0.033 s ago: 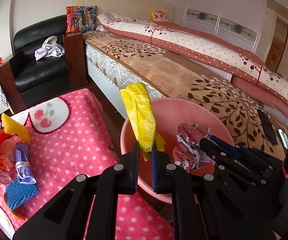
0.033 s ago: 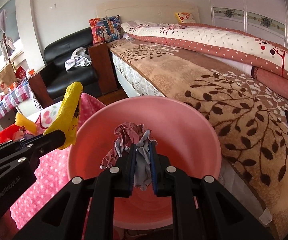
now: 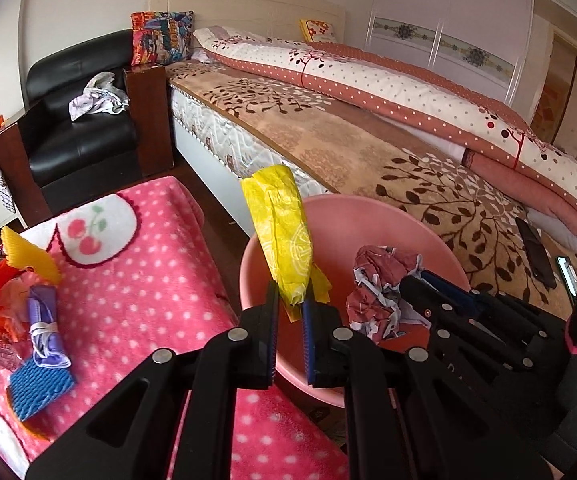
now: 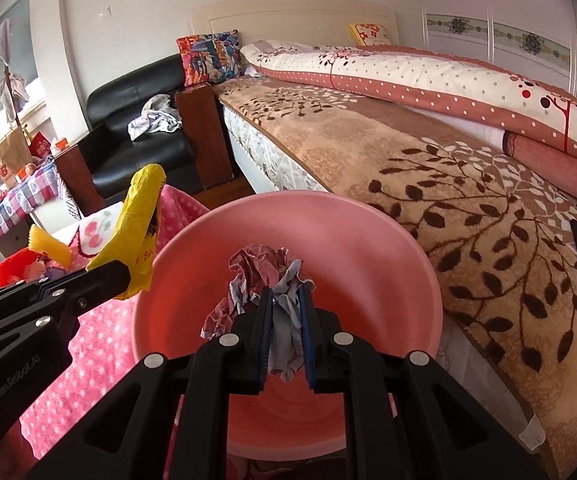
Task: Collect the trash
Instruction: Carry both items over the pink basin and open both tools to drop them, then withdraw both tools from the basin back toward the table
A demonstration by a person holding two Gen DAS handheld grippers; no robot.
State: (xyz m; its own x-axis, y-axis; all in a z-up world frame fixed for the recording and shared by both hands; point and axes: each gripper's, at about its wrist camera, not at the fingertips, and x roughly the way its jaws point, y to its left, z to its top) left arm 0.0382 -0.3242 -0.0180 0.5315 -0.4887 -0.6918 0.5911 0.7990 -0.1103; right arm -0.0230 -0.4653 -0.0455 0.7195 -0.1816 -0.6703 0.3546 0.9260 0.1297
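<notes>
My left gripper (image 3: 290, 300) is shut on the lower end of a yellow plastic wrapper (image 3: 280, 232), which stands upright over the near rim of a pink basin (image 3: 408, 216). In the right wrist view the same yellow wrapper (image 4: 136, 216) sticks up from the left gripper (image 4: 124, 276) beside the pink basin (image 4: 328, 208). My right gripper (image 4: 284, 296) is shut on a crumpled red and grey paper wad (image 4: 260, 264), held above the basin's inside. The left wrist view shows that paper wad (image 3: 376, 284) at the right gripper's tips (image 3: 416, 280).
A pink polka-dot blanket (image 3: 128, 280) covers the table at left, with a blue scrubber (image 3: 40, 384), a purple bundle (image 3: 44, 320) and yellow and red scraps (image 3: 24, 256). A bed (image 3: 368, 152) runs behind the basin, two phones (image 3: 536, 252) on it. A black armchair (image 3: 80, 128) stands far left.
</notes>
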